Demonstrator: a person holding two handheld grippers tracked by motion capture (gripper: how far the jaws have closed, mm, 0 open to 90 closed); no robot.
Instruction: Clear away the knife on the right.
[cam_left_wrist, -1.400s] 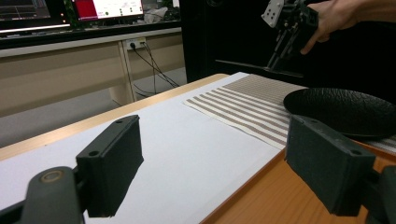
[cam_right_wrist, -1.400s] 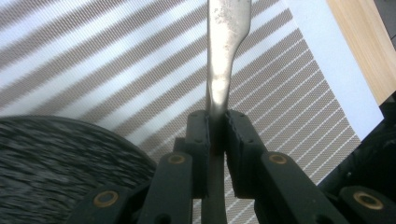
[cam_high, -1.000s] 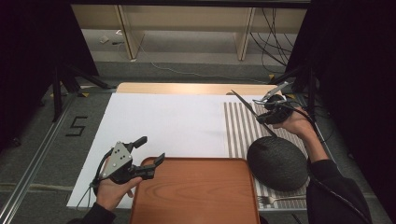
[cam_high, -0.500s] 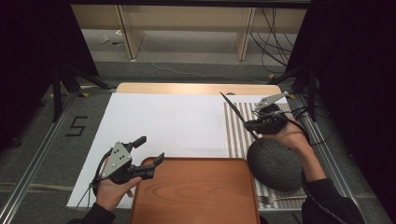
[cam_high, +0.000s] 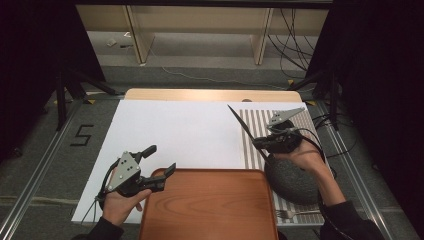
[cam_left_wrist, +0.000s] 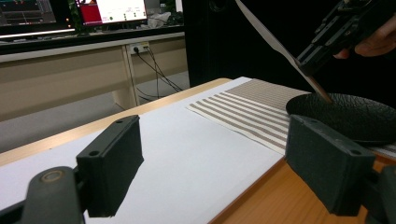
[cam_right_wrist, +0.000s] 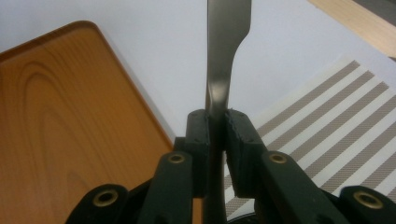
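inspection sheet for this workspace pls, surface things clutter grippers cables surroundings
surface: white sheet over a wooden table, striped mat at its right
job's things: knife held above the mat; wooden tray at the near edge; dark bowl on the mat
clutter: fork near the bowl
grippers: right gripper shut on the knife; left gripper open, jaws at the tray's corner
cables: loose bundle on floor
surroundings: shelf legs, dark curtains

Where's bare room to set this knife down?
The wooden tray is bare across its whole floor. The white sheet is free between the left gripper and the striped mat. It is crowded at the mat's near end, where the dark bowl and a fork lie under the right gripper holding the knife.
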